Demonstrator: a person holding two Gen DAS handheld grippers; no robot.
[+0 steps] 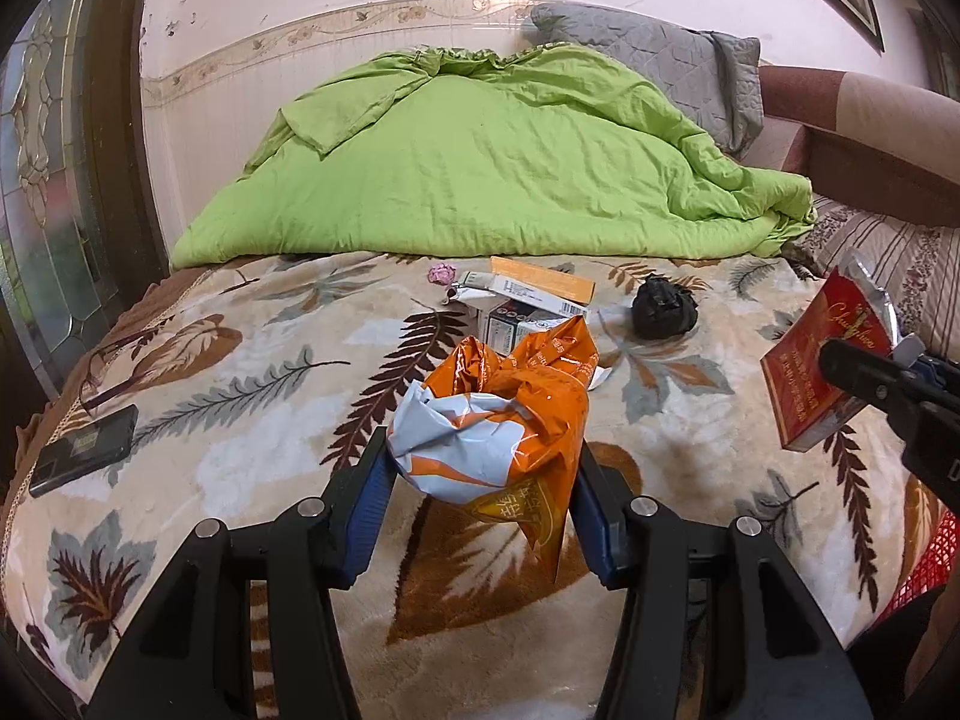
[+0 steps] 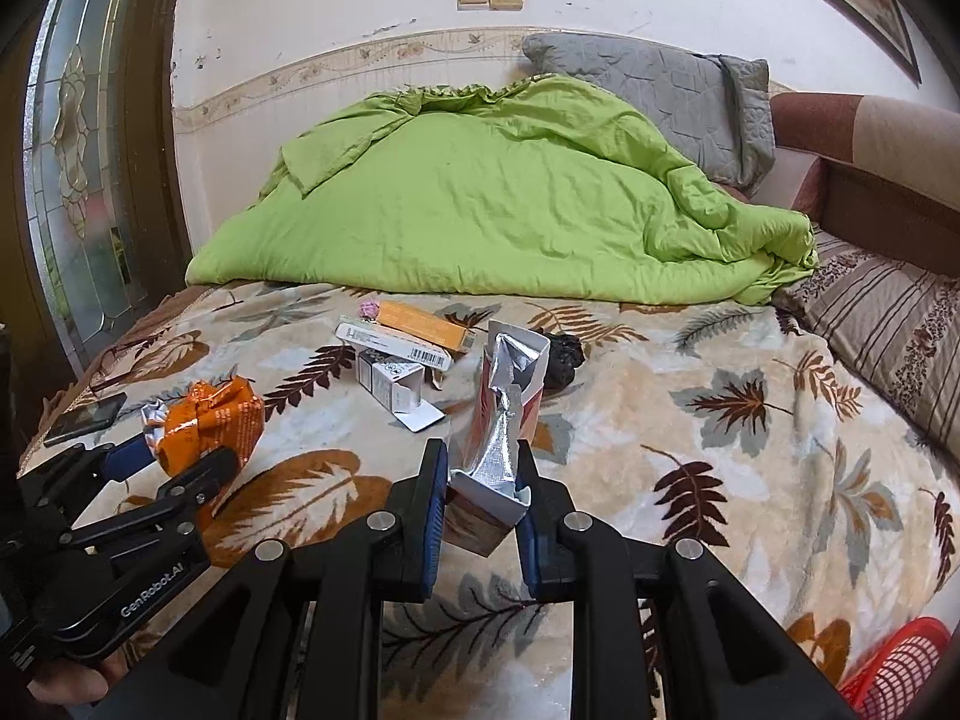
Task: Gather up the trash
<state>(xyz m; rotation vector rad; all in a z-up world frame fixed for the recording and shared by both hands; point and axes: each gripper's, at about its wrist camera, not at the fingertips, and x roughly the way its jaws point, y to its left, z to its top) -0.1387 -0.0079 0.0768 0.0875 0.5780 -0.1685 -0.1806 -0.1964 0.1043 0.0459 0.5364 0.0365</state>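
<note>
Phone (image 1: 84,450): lies flat at the left edge of the leaf-print blanket (image 1: 240,372).
Left gripper (image 1: 483,468): jaws closed on a crumpled orange snack bag (image 1: 504,414); both blue pads press its sides, and the bag is held above the blanket.
Same bag, right wrist view (image 2: 210,426): seen at the left, clamped in the left gripper (image 2: 174,450), with silver lining showing at one end.
Pink scrap (image 1: 442,273): a small crumpled piece beside the boxes, just before the green duvet (image 1: 480,162).
Loose boxes (image 1: 528,300): an orange carton, a white carton and a small opened white box heaped together mid-bed.
Black lump (image 1: 665,307): a crumpled black wad, just right of the boxes.
Right gripper (image 2: 480,492): jaws closed on a red carton (image 2: 480,516) with a torn foil liner sticking out of its open top; held off the blanket.
Red carton, left wrist view (image 1: 822,360): at the right, tilted, in the right gripper (image 1: 882,384).
Red basket (image 2: 900,672): mesh rim at the lower right, beside the bed.
Grey pillow (image 2: 660,96): against the wall behind the duvet.
</note>
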